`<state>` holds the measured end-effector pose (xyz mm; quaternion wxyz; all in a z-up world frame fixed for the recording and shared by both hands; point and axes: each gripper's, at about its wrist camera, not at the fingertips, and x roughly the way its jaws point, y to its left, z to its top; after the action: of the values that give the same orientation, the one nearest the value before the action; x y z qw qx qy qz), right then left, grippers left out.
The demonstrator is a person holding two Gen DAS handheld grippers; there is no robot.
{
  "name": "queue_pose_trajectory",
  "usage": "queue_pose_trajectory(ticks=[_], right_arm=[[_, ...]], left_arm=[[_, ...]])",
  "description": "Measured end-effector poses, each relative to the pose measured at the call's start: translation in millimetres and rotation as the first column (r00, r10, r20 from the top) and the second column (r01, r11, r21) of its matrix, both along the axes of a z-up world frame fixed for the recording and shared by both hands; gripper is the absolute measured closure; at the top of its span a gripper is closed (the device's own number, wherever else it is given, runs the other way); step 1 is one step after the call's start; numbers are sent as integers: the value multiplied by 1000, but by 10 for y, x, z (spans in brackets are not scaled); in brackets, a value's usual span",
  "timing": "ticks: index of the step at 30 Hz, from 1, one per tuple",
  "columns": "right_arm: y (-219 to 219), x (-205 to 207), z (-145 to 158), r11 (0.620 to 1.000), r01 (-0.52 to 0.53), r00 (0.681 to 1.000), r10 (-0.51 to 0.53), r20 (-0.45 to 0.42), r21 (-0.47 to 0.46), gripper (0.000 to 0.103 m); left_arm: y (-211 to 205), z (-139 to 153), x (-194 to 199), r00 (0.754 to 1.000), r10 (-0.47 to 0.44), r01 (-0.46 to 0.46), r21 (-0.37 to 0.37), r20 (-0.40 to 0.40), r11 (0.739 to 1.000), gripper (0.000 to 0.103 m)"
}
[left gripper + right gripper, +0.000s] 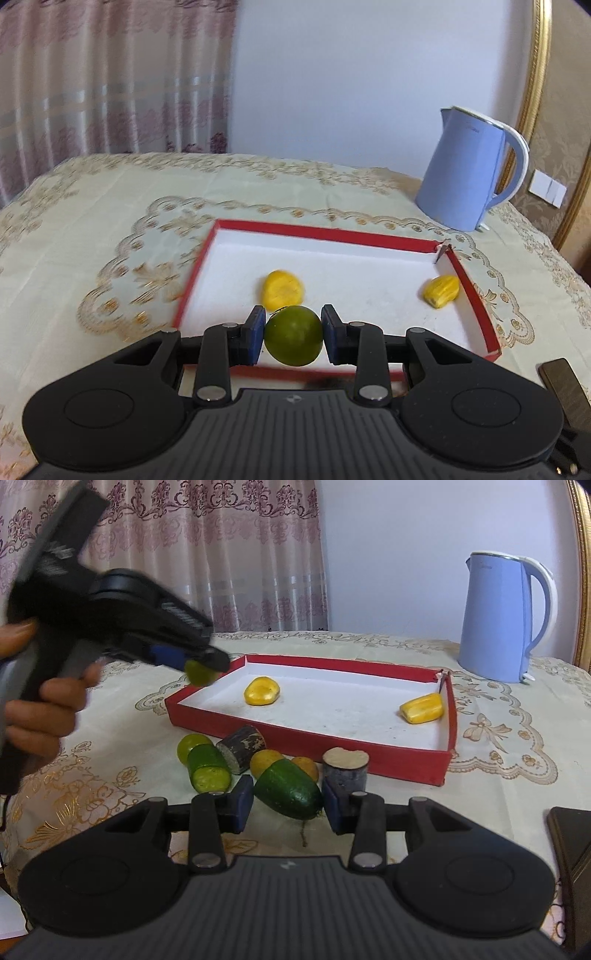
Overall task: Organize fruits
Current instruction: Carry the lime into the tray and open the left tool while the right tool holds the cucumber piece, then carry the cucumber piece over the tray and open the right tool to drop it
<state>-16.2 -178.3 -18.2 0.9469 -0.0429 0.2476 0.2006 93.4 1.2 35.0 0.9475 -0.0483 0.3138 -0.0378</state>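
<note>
My left gripper (293, 334) is shut on a round green fruit (293, 335) and holds it above the near edge of the red tray (321, 232); it shows in the right wrist view (199, 670) over the tray's left corner. Two yellow fruit pieces (282, 289) (441, 291) lie in the tray. My right gripper (286, 808) is open around a dark green fruit piece (288, 788) on the tablecloth. Beside it lie a cut green piece (208, 770), a small round green fruit (188, 746), two yellow-orange fruits (264, 761) and two dark cylinders (242, 748) (345, 771).
A blue kettle (498, 616) stands at the table's back right, behind the tray (310, 738). A dark flat object (570, 853) lies at the right near edge. Curtain and wall are behind the table. A hand (40, 709) holds the left gripper.
</note>
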Motion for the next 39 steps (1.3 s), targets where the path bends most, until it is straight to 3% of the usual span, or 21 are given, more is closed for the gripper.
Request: queue_pose_trajectory(ticks=[7, 13, 16, 17, 18, 23, 39], right_arm=[[-119, -36, 49, 999, 26, 1000, -27, 11, 21, 65], [-186, -49, 70, 999, 48, 999, -48, 9, 22, 65], [-194, -41, 79, 998, 55, 998, -55, 12, 25, 65], [-201, -37, 84, 998, 57, 998, -57, 13, 28, 65], [-206, -28, 87, 998, 58, 998, -59, 12, 34, 65], [-198, 12, 78, 997, 63, 998, -64, 7, 43, 65], [-190, 173, 120, 993, 106, 994, -108, 22, 55, 65]], left_arm=[[-364, -67, 605, 998, -52, 53, 51, -21, 997, 71], [-679, -162, 920, 996, -85, 87, 163, -19, 983, 66], [-731, -151, 851, 998, -65, 59, 221, 21, 973, 38], [-722, -139, 805, 997, -58, 47, 233, 41, 971, 21], [-710, -125, 754, 997, -46, 28, 249, 65, 968, 17], [-541, -74, 526, 991, 30, -67, 296, 128, 953, 17], [229, -281, 135, 979, 196, -205, 210, 60, 956, 17]])
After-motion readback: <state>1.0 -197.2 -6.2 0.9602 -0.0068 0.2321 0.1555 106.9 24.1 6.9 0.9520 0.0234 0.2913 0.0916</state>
